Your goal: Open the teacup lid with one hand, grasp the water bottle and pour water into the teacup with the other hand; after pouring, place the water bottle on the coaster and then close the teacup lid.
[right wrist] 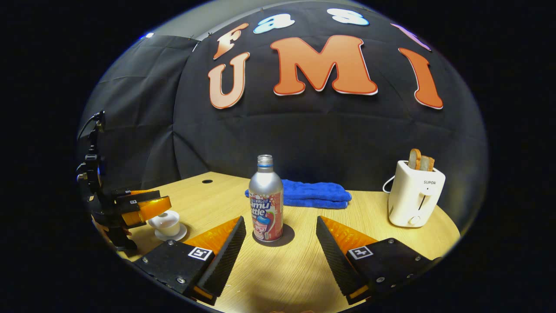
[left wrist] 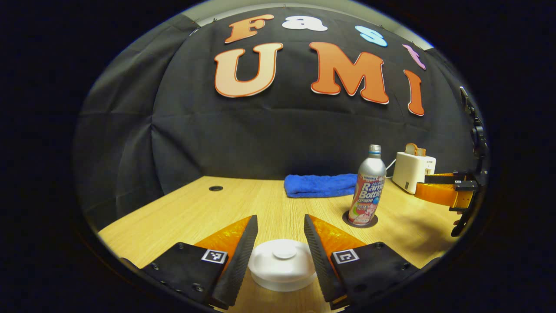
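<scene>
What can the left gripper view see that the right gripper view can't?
Left gripper view: the teacup lid close up, knob on top, between its own open jaws, and the right gripper off to the side.
Right gripper view: the teacup side-on upon its saucer, with the left gripper at it.
Both: the water bottle standing on its coaster, the blue towel, the toaster and the wooden table.

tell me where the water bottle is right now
The water bottle stands upright on the dark coaster on the wooden table, just in front of the blue towel, with the white toaster off to its right in the right gripper view.
</scene>
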A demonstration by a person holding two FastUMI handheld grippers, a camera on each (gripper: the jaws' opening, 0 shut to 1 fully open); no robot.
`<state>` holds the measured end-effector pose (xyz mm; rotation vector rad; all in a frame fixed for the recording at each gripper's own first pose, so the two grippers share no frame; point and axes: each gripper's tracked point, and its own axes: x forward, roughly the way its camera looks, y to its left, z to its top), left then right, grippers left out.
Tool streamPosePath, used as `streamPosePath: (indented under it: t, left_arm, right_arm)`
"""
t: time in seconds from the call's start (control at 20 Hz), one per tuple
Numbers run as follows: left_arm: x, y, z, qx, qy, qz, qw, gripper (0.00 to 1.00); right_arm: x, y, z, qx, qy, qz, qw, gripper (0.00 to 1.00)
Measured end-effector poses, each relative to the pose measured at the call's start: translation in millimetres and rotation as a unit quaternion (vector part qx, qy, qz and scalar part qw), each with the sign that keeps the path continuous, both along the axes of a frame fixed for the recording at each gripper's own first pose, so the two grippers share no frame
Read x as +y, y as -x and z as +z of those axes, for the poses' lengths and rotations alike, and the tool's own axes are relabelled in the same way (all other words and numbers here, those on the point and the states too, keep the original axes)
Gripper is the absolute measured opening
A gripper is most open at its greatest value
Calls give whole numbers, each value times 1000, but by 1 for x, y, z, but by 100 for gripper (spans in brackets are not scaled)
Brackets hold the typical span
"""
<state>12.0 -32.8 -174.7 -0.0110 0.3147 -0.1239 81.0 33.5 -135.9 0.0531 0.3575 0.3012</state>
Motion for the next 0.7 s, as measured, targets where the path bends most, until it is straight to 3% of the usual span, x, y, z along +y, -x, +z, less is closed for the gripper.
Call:
streamPosePath:
  t: [0.05, 0.1, 0.15, 0.3, 0.4, 0.45, 0.7]
  left_arm:
    - [-3, -1, 12, -12, -1, 1, 1000, 78]
    - [-5, -2, 22, -20, -2, 2, 1000, 79]
    - [-7, -2, 31, -28, -5, 4, 1000, 88]
    - [-19, 0, 77, -69, 1, -1, 998, 88]
    - [-27, 2, 102, -96, 4, -2, 995, 93]
    - [-29, 3, 114, -107, 6, -3, 994, 100]
    - [-34, 8, 147, -145, 8, 9, 989, 100]
  right_arm:
    - [-2, -2, 10, -17, 5, -7, 1000, 98]
    - [-6, -1, 18, -33, 10, -14, 999, 98]
    - [-10, -1, 28, -46, 16, -24, 998, 98]
    - [-29, 1, 63, -96, 40, -70, 992, 98]
    - [-34, 6, 90, -131, 51, -83, 987, 97]
    - [-36, 9, 102, -145, 51, -89, 984, 97]
    - [-48, 22, 138, -190, 39, -116, 974, 97]
